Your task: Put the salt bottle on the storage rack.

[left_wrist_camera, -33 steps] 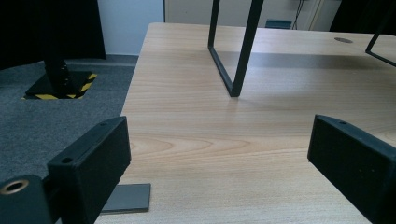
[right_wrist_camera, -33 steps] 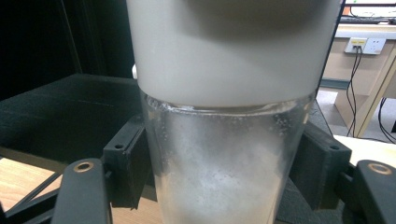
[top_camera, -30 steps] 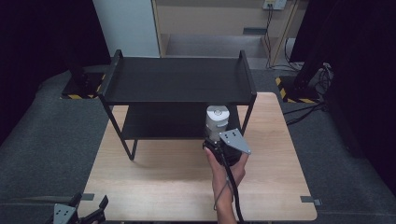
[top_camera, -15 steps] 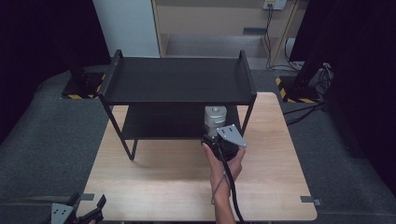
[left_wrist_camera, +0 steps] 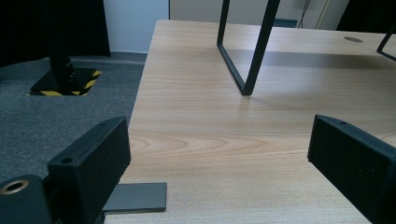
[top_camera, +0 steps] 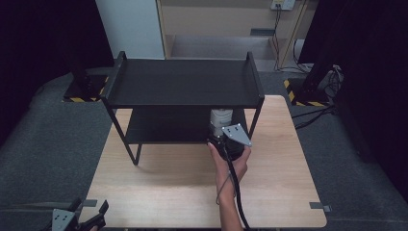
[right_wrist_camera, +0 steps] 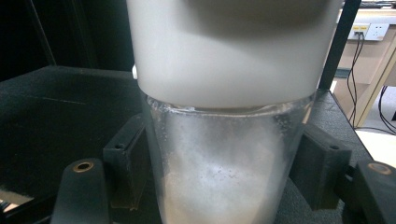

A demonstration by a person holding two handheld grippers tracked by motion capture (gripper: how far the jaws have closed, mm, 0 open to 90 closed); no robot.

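Observation:
A clear jar (right_wrist_camera: pixel 224 172) with a white lid (top_camera: pixel 221 116) holds white powder. My right gripper (top_camera: pixel 223 139) is shut on the jar's body, one black jaw on each side. It holds the jar upright over the front edge of the lower shelf (top_camera: pixel 163 126) of a black two-level rack (top_camera: pixel 185 83). In the right gripper view the dark shelf (right_wrist_camera: pixel 60 112) spreads out behind the jar. My left gripper (top_camera: pixel 77 219) hangs open at the table's near left corner. Its jaws stand wide apart with nothing between them, above the wooden table (left_wrist_camera: pixel 233 130).
The rack's thin black leg (left_wrist_camera: pixel 254 56) stands on the table ahead of the left gripper. A grey tape patch (left_wrist_camera: pixel 135 197) marks the table's corner. Grey carpet (top_camera: pixel 48 134) surrounds the table. Black stand bases with yellow stripes (top_camera: pixel 82 91) and cables (top_camera: pixel 312 91) lie behind.
My right gripper has carried the jar forward, from in front of the rack to its lower shelf. The left gripper has barely moved.

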